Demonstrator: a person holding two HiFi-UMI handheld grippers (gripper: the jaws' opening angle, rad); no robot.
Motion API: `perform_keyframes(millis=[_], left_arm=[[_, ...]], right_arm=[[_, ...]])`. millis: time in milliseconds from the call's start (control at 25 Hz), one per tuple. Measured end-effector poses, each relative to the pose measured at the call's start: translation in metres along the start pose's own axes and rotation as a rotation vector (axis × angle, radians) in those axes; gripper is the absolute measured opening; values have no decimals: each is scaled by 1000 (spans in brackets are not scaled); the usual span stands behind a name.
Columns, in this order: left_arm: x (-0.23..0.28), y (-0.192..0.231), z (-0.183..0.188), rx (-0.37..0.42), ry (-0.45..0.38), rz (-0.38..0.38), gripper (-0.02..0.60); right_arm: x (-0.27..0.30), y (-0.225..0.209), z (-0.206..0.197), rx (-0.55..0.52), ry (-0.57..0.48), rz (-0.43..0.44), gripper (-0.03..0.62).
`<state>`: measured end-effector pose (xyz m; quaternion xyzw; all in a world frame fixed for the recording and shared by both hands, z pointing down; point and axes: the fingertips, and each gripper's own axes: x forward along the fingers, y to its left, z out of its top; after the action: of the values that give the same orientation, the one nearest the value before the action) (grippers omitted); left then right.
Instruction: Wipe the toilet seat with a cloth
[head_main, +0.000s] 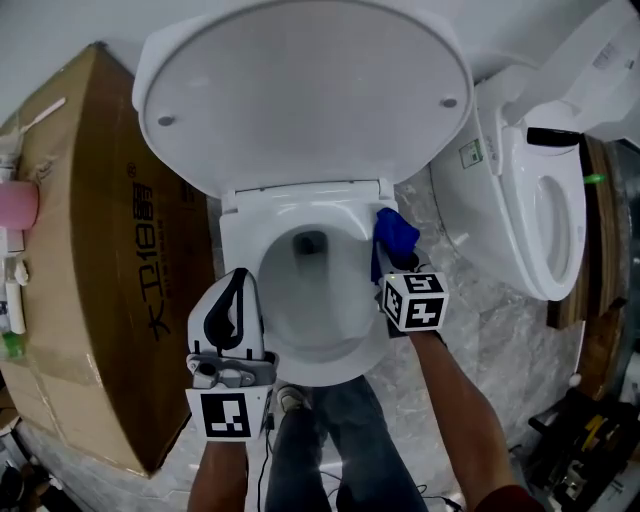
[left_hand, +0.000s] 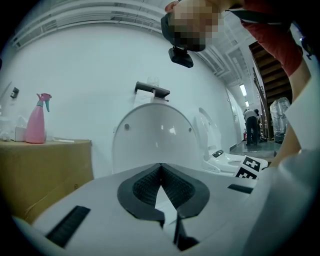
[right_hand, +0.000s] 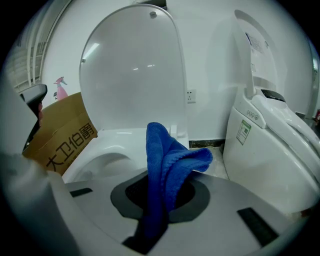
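Standing over the toilet (head_main: 232, 222), I see my legs (head_main: 330, 445) just in front of its front edge; my left gripper (head_main: 238, 274) sits above the front left part of the toilet seat (head_main: 243, 250), its jaws pressed together with nothing between them, the dark pads (left_hand: 145, 186) meeting in a point; my right gripper (head_main: 388, 262) is over the right side of the toilet, jaws clamped on a blue cloth (head_main: 396, 232), which stands up out of the grip in a thick fold (right_hand: 167, 160); the cloth lies at the right rear of the seat, close to the hinge, though whether it presses on the seat I cannot tell; the bowl (head_main: 310, 290) is open between the two grippers; behind it the lid (head_main: 300, 90) is raised, leaning back toward the wall; left of the toilet is a big cardboard box (head_main: 100, 250) with a pink spray bottle (left_hand: 37, 120) on top; right of the toilet stands a second toilet (head_main: 530, 200), its own lid up.
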<state>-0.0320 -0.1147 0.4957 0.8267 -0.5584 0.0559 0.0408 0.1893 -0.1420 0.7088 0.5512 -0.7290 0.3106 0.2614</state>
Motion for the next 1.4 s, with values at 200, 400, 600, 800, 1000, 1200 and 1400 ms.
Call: perform_keyframes(millis=[200, 400, 600, 800, 1000, 1200, 1400], left_arm=[[7, 11, 5, 17, 13, 31, 14], [2, 22, 4, 27, 30, 58, 14], [-14, 35, 3, 27, 38, 100, 14], [-30, 52, 5, 23, 27, 147, 14], [-46, 61, 11, 25, 21, 162, 14], [-55, 58, 43, 14, -33, 146, 14], [-69, 46, 127, 3, -133, 122, 14]], right_arm=[[19, 2, 28, 36, -33, -16, 61], [38, 29, 48, 73, -63, 3, 61], [58, 82, 59, 34, -65, 96, 61], [73, 139, 63, -14, -35, 193, 61], [66, 153, 67, -2, -40, 200, 61], [6, 172, 106, -48, -153, 231, 61], [-113, 186, 164, -33, -293, 218, 61]])
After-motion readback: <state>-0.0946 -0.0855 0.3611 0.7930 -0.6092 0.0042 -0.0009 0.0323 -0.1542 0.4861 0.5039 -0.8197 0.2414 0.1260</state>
